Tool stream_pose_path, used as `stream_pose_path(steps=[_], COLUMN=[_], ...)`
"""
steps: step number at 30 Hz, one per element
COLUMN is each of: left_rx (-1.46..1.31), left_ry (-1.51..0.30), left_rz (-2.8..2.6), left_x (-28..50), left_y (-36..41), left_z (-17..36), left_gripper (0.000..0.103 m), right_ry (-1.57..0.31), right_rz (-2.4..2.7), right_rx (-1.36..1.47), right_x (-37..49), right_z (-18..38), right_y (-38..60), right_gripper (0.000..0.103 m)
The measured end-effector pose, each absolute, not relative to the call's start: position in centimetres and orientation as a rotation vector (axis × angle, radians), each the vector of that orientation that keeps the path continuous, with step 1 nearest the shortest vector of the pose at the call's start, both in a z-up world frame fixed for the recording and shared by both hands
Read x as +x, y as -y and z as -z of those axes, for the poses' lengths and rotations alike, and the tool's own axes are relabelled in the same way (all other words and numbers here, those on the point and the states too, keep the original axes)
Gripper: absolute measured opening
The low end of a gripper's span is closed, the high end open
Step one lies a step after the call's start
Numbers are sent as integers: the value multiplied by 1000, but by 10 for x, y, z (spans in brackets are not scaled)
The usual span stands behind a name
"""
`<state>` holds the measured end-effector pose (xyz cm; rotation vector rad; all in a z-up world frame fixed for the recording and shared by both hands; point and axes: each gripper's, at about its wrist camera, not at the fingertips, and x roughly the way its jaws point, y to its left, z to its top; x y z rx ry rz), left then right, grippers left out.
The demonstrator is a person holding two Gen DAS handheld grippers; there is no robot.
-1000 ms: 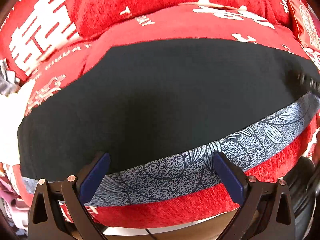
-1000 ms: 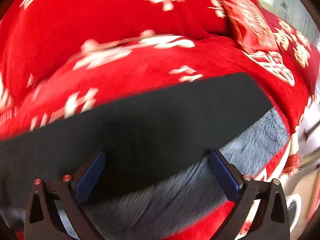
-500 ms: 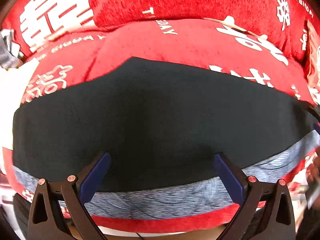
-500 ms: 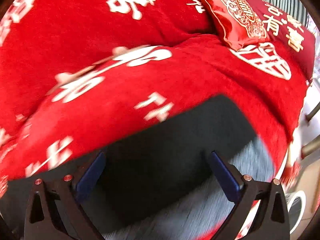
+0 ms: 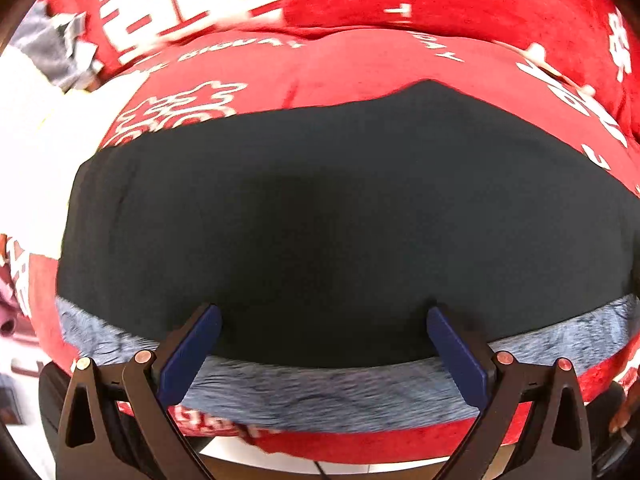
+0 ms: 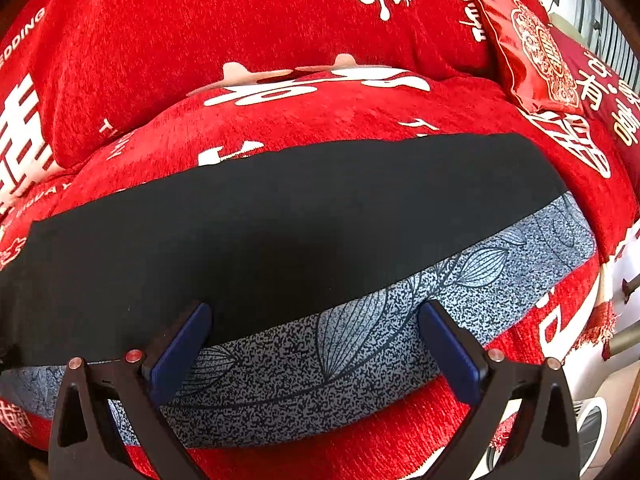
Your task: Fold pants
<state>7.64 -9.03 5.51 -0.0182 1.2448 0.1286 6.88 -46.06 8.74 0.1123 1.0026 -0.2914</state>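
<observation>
A red cover with white lettering (image 6: 320,128) drapes what seems a sofa seat, filling the frame. On it lie black pants (image 6: 280,216) mid-frame, atop a leaf-patterned blue-grey cloth (image 6: 360,344). A red cushion (image 6: 528,48) sits upper right.

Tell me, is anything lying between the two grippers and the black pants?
Nothing visible is. The left gripper and right gripper both have open jaws right at the near edge of the pants, which lie flat on a patterned cloth over the red sofa.
</observation>
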Motion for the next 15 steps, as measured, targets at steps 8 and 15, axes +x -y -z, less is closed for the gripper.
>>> stream_pose_path(steps=[8,15], left_rx=[-206,-248], left_ry=[-1186,-1200], left_rz=[-280,-363], left_x=[61,57], left_y=[1,-30], left_z=[-67,-46], left_gripper=[103,103], right_ry=[-1004,-900], right_rz=[312,143], right_rx=[98,-4], right_x=[68,59], right_z=[-90,-122], right_y=[453,358], right_gripper=[103,103])
